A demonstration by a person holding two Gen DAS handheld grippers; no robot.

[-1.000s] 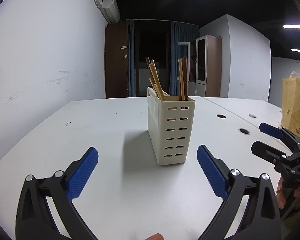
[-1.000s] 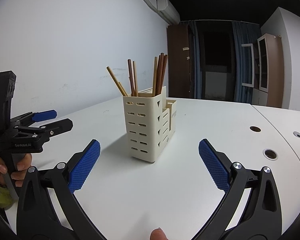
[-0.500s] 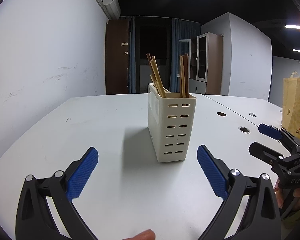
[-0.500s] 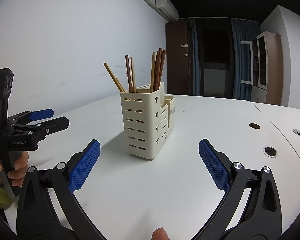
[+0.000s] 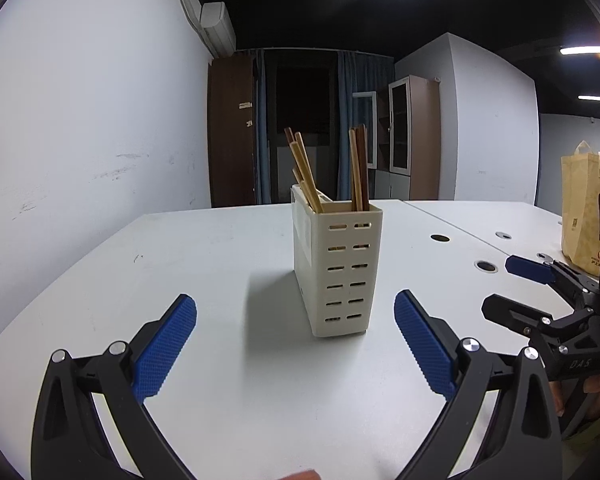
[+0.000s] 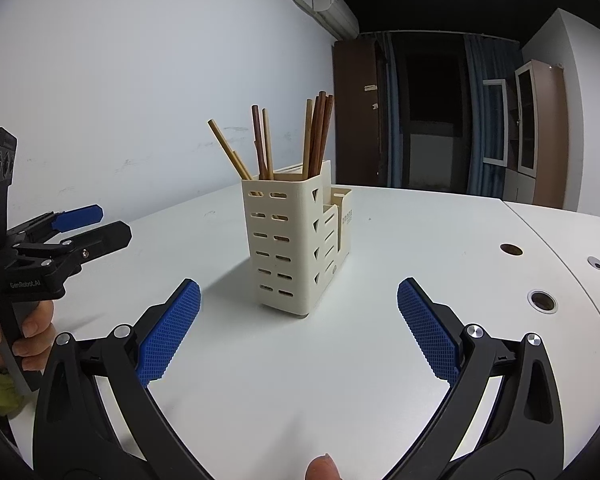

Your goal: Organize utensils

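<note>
Utensil holder (image 5: 337, 270) upright mid-table (image 5: 220, 360), chopsticks (image 5: 358, 170) inside | left gripper (image 5: 295, 344) and right gripper (image 6: 299, 330) — both spread wide, empty | approach level, pinch one stick high — avoid tipping the holder.

one cream holder (image 6: 290, 240), about eight chopsticks (image 6: 318, 132), two hand-held grippers (image 5: 296, 336)

A white wall (image 5: 80, 120) carries an air conditioner (image 5: 218, 26); brown cabinets (image 5: 414, 140) flank blue curtains (image 5: 346, 128).
</note>
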